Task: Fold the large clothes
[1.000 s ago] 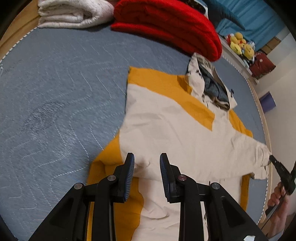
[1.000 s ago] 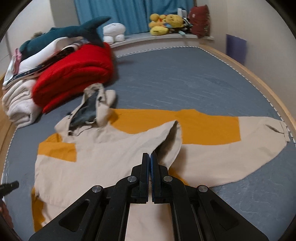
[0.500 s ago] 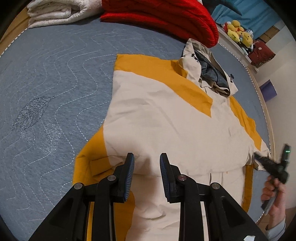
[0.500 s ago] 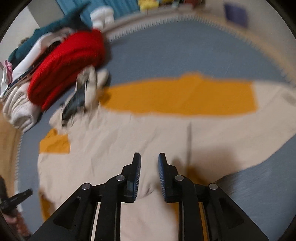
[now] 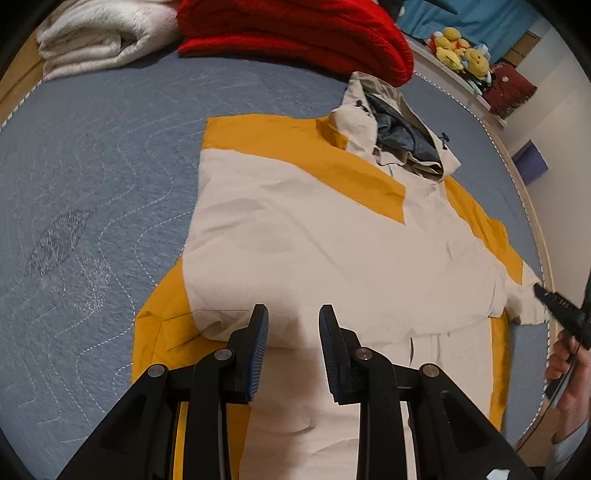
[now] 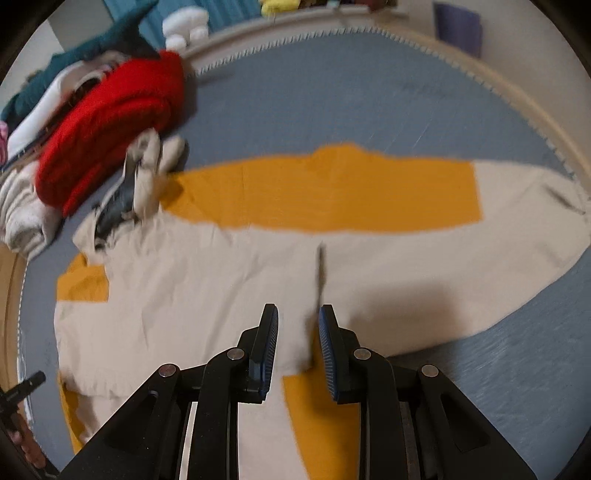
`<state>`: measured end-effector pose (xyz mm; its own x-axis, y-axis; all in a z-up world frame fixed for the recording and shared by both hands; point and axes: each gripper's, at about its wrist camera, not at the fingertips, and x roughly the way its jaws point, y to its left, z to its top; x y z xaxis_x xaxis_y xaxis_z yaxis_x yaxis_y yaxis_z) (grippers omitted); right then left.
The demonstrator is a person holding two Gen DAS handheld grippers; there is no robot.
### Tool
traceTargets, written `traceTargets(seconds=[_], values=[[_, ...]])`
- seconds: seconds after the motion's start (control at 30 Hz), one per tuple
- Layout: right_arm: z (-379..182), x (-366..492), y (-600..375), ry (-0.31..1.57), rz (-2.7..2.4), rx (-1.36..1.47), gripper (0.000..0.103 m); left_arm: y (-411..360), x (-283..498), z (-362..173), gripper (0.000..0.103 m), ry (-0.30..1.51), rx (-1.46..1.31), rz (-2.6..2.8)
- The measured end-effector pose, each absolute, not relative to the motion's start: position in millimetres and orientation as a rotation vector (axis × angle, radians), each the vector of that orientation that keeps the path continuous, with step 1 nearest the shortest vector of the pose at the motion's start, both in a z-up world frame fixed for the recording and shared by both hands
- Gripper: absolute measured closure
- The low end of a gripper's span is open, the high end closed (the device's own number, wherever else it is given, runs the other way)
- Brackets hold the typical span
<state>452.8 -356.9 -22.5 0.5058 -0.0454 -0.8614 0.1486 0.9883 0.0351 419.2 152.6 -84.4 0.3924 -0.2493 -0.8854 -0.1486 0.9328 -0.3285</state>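
A cream and mustard hooded jacket (image 5: 314,240) lies spread on the blue quilted bed, hood toward the red blanket. One sleeve is folded across its body. In the right wrist view the jacket (image 6: 258,273) shows its other sleeve (image 6: 498,240) stretched out to the right. My left gripper (image 5: 293,317) is open and empty, just above the folded sleeve's lower edge. My right gripper (image 6: 298,319) is open and empty above the jacket's body. The right gripper's tip also shows at the left wrist view's right edge (image 5: 561,306).
A folded red blanket (image 5: 295,29) and a folded white blanket (image 5: 99,37) lie at the head of the bed. Plush toys (image 5: 458,51) sit on a ledge beyond. The bed's wooden rim (image 6: 517,107) curves along the far side. A purple box (image 6: 458,26) stands by the wall.
My right gripper has opened and let go of the sleeve, which now lies flat across the jacket. My left gripper stayed open and shifted a little.
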Motion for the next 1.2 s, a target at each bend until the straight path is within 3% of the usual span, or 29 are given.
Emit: traceTargets(seconds=[0.47,0.77,0.97,1.2], values=[[26,420,-518,0.867,-0.348,0.123,0.078,80,410,-61,0.078,1.093,-0.214,-0.156],[3,400,-646,0.806,-0.546,0.296,0.075,70,414,-67,0.078,1.097,-0.197,-0.153],[-27,397,-703,0.805,-0.585,0.467,0.061,69,417,-73,0.078,1.108,-0.189,-0.151],[-57,398,-745,0.738,-0.603,0.642,0.061,67,419,-78,0.078,1.117,-0.179,-0.153]])
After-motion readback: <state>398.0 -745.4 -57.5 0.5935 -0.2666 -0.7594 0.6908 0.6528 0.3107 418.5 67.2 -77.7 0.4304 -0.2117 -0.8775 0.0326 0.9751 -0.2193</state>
